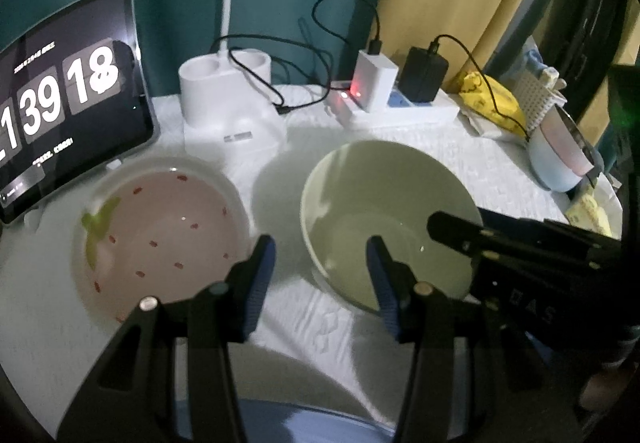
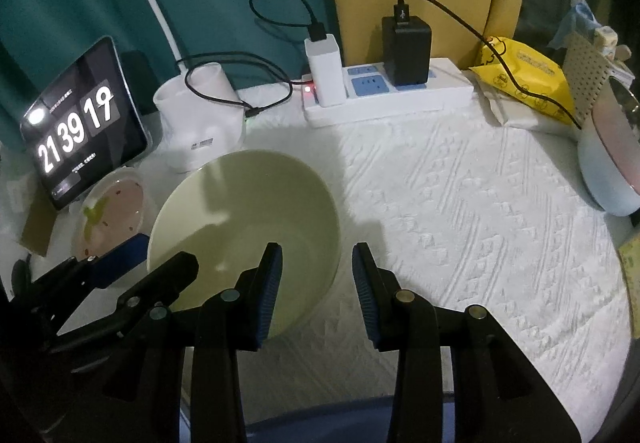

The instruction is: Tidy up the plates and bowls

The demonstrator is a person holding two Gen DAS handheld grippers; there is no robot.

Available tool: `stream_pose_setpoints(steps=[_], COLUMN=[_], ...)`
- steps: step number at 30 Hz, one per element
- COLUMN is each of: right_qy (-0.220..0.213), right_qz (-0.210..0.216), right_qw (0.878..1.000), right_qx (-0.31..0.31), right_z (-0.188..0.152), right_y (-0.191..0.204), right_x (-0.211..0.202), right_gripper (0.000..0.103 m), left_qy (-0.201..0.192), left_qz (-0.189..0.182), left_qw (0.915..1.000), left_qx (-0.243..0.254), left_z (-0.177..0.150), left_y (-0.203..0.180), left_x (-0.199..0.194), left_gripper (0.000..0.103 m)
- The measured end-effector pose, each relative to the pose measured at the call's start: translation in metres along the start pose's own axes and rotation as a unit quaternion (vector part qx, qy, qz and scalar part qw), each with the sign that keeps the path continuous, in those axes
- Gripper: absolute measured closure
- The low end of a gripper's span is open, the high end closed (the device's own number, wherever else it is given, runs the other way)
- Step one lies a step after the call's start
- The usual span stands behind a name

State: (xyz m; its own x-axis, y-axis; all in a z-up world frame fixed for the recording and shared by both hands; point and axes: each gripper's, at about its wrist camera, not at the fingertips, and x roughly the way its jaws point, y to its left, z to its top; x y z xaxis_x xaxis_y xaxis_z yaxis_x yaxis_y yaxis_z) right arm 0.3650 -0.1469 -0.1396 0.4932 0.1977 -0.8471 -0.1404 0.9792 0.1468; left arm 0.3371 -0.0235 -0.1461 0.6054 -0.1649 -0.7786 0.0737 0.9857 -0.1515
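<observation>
The left tool (image 1: 320, 275) is standing wide open, holding nothing, with its two blue-padded fingers (image 1: 262, 283) spread above the gap between two bowls. The pink strawberry bowl (image 1: 160, 235) is sitting at 9 o'clock of that gap, and the pale green bowl (image 1: 384, 219) is sitting at 3 o'clock; the right-hand finger is overlapping the green bowl's near rim in the left wrist view, and whether it is touching cannot be told. Both bowls are resting upright on the desk (image 1: 500, 171), which is carrying a white quilted cover.

The right tool (image 2: 316, 291) is also standing wide open and gripping nothing. Its left-hand finger (image 2: 268, 291) is lying over the near rim of the pale green bowl (image 2: 244, 235), while the other finger is hanging over the bare cover at 3 o'clock of the bowl. The left tool (image 2: 132, 263) is showing at 9 o'clock in the right wrist view.

At 10 o'clock a tablet clock (image 2: 80, 123) is leaning upright. At 12 o'clock a white power strip (image 2: 388, 99) is carrying two chargers. At 3 o'clock a light blue bowl (image 2: 612, 171) is sitting well apart from the green bowl, just beside a yellow packet (image 2: 528, 79).
</observation>
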Motion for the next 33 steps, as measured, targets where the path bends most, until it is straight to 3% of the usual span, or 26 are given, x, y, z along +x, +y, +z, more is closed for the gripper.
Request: stream_pose_setpoints(steps=[9,13,20,33], right_qy=[0.001,-0.001,0.001,-0.015], right_qz=[-0.014,-0.018,-0.012,-0.012], right_qw=[1.0,1.0,1.0,1.0], right_qx=[-0.004,-0.011,-0.028,-0.023], right_z=[0.0,-0.0002,-0.0005,-0.0029], right_y=[-0.0019,-0.0003,0.0055,0.0028], right_x=[0.0072,0.0083,0.0092,0.0023], right_gripper=[0.065,0.065,0.077,0.079], left_qy=[0.003,0.002,0.0,-0.01], left_qz=[-0.012,-0.018,-0.02,-0.02], left_qw=[0.9999,0.9997,0.9997,0.9996], left_qx=[0.011,0.017,0.015,0.018], left_z=[-0.0024,-0.0027,-0.0028,-0.0036], left_y=[-0.0024,-0.0049,-0.0048,-0.0061], left_x=[0.0073,0.0084,0.0081,0.0022], left_gripper=[0.056,0.062,0.064,0.068])
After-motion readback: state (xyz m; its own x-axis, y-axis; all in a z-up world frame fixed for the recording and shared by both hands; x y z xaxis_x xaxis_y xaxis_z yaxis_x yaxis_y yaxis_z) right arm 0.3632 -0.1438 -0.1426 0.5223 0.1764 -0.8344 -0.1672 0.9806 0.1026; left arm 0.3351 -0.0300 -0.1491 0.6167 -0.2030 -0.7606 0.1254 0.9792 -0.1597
